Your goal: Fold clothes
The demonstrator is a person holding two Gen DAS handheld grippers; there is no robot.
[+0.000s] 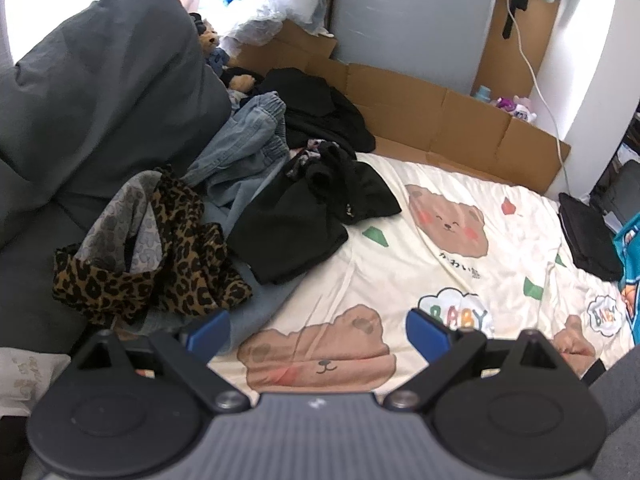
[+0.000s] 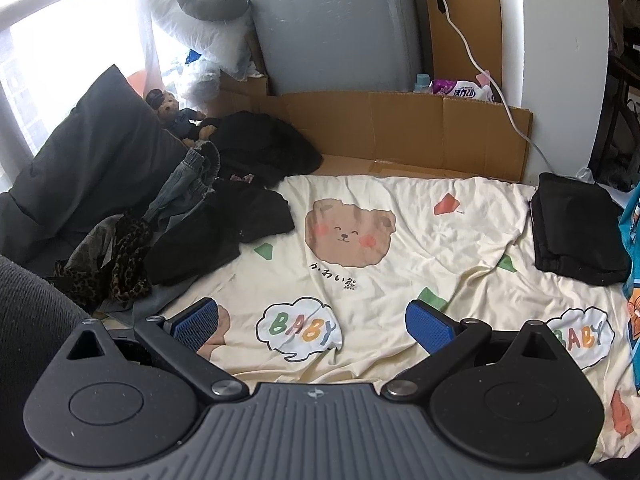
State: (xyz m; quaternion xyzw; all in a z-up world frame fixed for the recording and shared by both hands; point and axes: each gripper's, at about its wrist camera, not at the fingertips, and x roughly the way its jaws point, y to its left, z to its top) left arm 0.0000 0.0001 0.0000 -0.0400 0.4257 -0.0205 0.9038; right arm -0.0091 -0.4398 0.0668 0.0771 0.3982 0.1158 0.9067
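We list: leopard-print garment (image 1: pixel 160 264), crumpled, just ahead-left of the left tongs (image 1: pixel 318 334); blue jeans (image 1: pixel 244 140) bunched beyond it; black garments (image 1: pixel 304 216), heaped and unfolded, ahead of those tongs; one folded black garment (image 2: pixel 576 228), flat, far right of the right tongs (image 2: pixel 312 322).

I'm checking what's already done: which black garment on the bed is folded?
The black garment lying alone at the bed's right edge: a flat, squared stack. The other black clothes lie crumpled in the pile on the left.

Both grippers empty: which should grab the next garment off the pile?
Left. The left gripper is open right beside the leopard garment; the right gripper, open too, sits over bare sheet.
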